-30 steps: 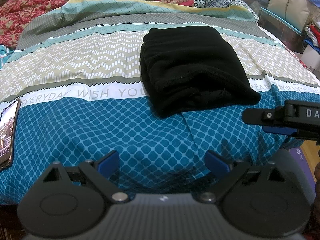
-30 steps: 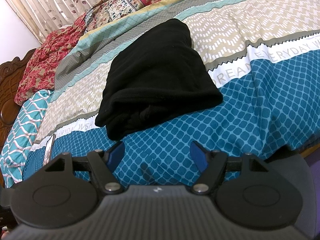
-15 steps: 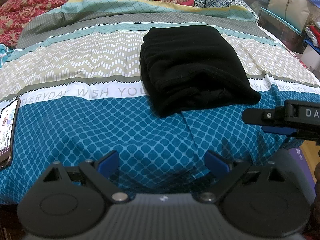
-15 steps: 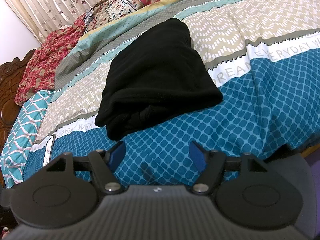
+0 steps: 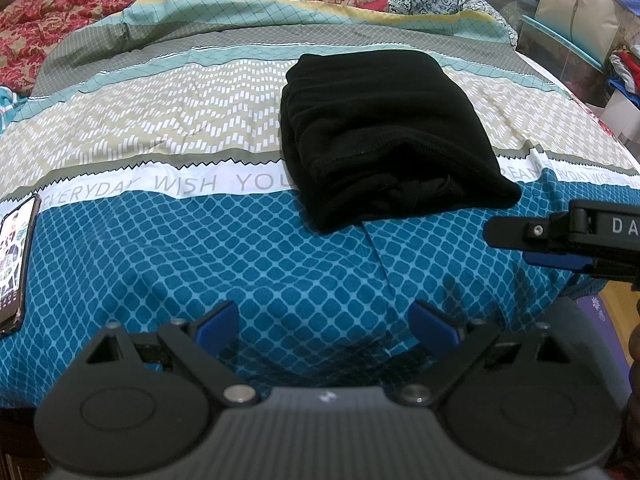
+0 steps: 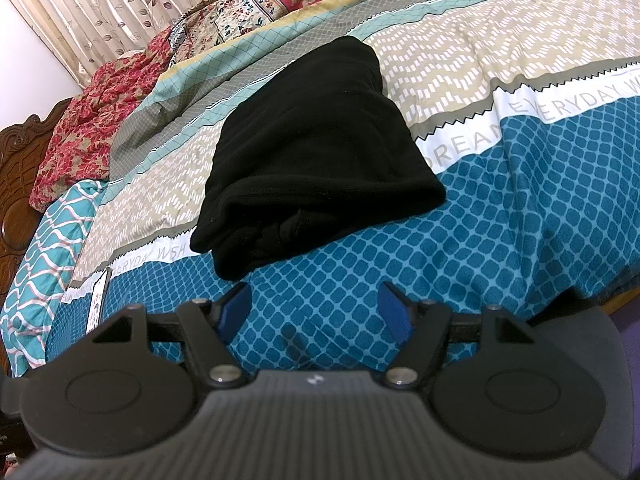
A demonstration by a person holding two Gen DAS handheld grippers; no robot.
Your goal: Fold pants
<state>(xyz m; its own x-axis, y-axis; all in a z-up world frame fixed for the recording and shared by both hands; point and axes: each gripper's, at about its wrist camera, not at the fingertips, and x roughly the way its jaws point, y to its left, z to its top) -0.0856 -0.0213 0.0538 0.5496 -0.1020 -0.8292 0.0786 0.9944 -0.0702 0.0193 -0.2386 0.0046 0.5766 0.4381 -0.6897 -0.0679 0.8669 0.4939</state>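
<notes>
The black pants (image 5: 384, 132) lie folded into a thick rectangular bundle on the patterned bedspread (image 5: 168, 240); they also show in the right wrist view (image 6: 316, 152). My left gripper (image 5: 324, 324) is open and empty, held back over the blue part of the bed's near edge, apart from the pants. My right gripper (image 6: 314, 310) is open and empty, just short of the bundle's near end. The right gripper also shows from the side at the right edge of the left wrist view (image 5: 560, 240).
A phone (image 5: 14, 264) with a lit screen lies on the bed's left edge. Red floral bedding (image 6: 100, 120) is heaped at the head of the bed by a carved wooden headboard (image 6: 16, 184). Storage bags and clothes (image 5: 580, 20) stand beyond the bed's right side.
Both grippers have stayed almost still. The phone's screen has changed from a dark picture to a bright one.
</notes>
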